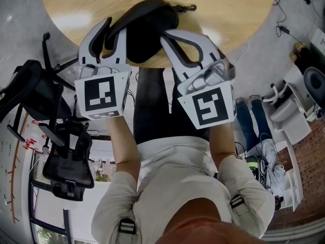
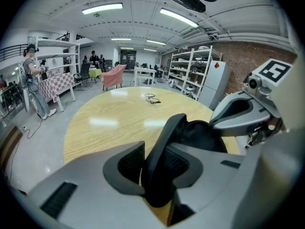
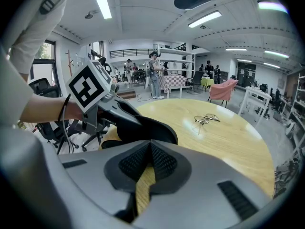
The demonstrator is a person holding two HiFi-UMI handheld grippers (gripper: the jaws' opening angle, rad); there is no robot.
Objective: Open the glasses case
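The glasses case [image 1: 149, 30] sits on the table [image 1: 231, 9] near its edge, glasses [image 3: 206, 119] beyond.

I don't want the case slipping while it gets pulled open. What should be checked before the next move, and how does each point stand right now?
1. Left gripper grip on the glasses case: ok; its jaws clamp the edge of one shell.
2. Right gripper grip: cannot tell; its jaws meet at the tips right by the case, but no pinched edge shows.
3. Shells parted: ok; a gap shows in the left gripper view.
4. Glasses out of the way: ok; they lie farther out on the table, apart from the case.
5. Case resting on the table: cannot tell; it is close to the near edge.
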